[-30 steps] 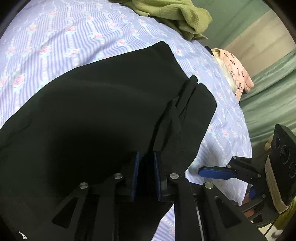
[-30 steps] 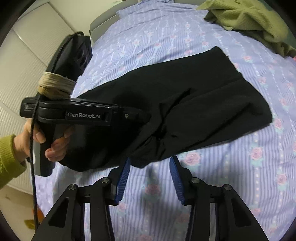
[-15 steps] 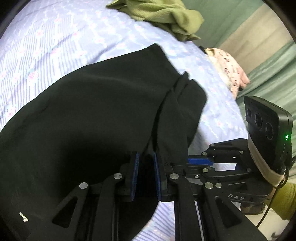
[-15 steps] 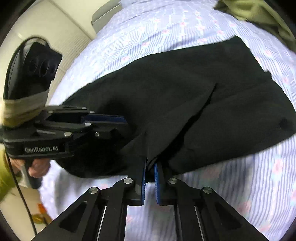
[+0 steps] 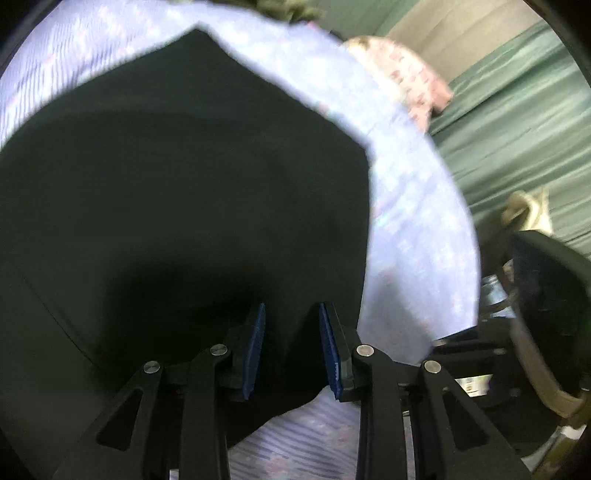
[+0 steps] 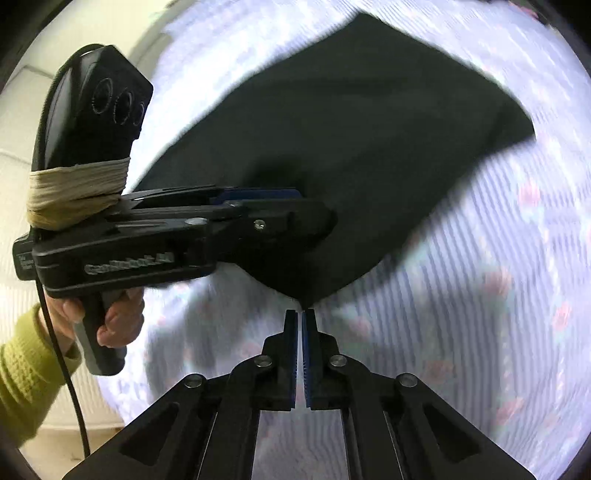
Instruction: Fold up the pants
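Observation:
The black pants (image 5: 184,192) lie on a lilac flowered bedsheet (image 5: 413,236), spread smooth and blurred by motion. My left gripper (image 5: 291,321) has its blue pads parted, with black cloth lying between them at the near edge. In the right wrist view the pants (image 6: 351,155) stretch away from my right gripper (image 6: 300,317), whose pads are pressed together on the near corner of the cloth. The left gripper (image 6: 266,214) shows there side-on at the pants' left edge.
A pink patterned garment (image 5: 406,74) lies at the bed's far right edge. Green curtain (image 5: 517,129) hangs beyond it. A green garment (image 5: 288,7) is at the far end. The person's hand in a green sleeve (image 6: 33,376) holds the left gripper's handle.
My left gripper's pads have opened from shut on the cloth. My right gripper closed on the pants' corner and pulled it outward. The bunched fold has been drawn flat.

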Demonstrator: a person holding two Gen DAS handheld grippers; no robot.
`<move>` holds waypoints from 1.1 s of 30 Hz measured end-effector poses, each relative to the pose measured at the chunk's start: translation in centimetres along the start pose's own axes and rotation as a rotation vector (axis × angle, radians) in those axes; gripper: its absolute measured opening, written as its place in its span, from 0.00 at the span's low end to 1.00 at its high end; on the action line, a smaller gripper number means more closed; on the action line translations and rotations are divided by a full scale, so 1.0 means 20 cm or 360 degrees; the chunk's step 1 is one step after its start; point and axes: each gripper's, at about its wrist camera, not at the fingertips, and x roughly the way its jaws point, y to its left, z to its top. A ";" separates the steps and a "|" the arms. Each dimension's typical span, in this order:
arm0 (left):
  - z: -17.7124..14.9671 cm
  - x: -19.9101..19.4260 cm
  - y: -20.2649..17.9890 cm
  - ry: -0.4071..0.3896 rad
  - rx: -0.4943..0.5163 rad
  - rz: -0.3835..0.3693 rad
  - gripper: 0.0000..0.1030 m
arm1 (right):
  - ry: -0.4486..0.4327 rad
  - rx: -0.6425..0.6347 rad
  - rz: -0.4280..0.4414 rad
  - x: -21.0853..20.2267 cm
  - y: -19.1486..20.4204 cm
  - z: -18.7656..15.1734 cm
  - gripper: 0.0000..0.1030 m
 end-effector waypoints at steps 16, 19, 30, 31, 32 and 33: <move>0.08 -0.47 -0.03 -0.0504 0.0042 0.0508 0.48 | -0.0599 0.0274 -0.0451 -0.43 -0.36 0.38 0.47; 0.06 -0.55 -0.08 -0.0626 0.0026 0.0699 0.63 | -0.0649 0.0176 -0.0518 -0.40 -0.33 0.43 0.55; -0.29 -0.80 -0.13 -0.0801 -0.0273 0.0896 0.75 | -0.0578 -0.0161 -0.0481 -0.46 0.06 0.42 0.55; -0.36 -0.84 -0.10 -0.0810 -0.0285 0.0901 0.78 | -0.0554 -0.0223 -0.0462 -0.44 0.16 0.40 0.55; -0.41 -0.87 -0.08 -0.0819 -0.0297 0.0904 0.79 | -0.0541 -0.0267 -0.0451 -0.42 0.24 0.38 0.55; -0.49 -0.93 -0.03 -0.0836 -0.0326 0.0915 0.80 | -0.0531 -0.0303 -0.0441 -0.41 0.30 0.37 0.56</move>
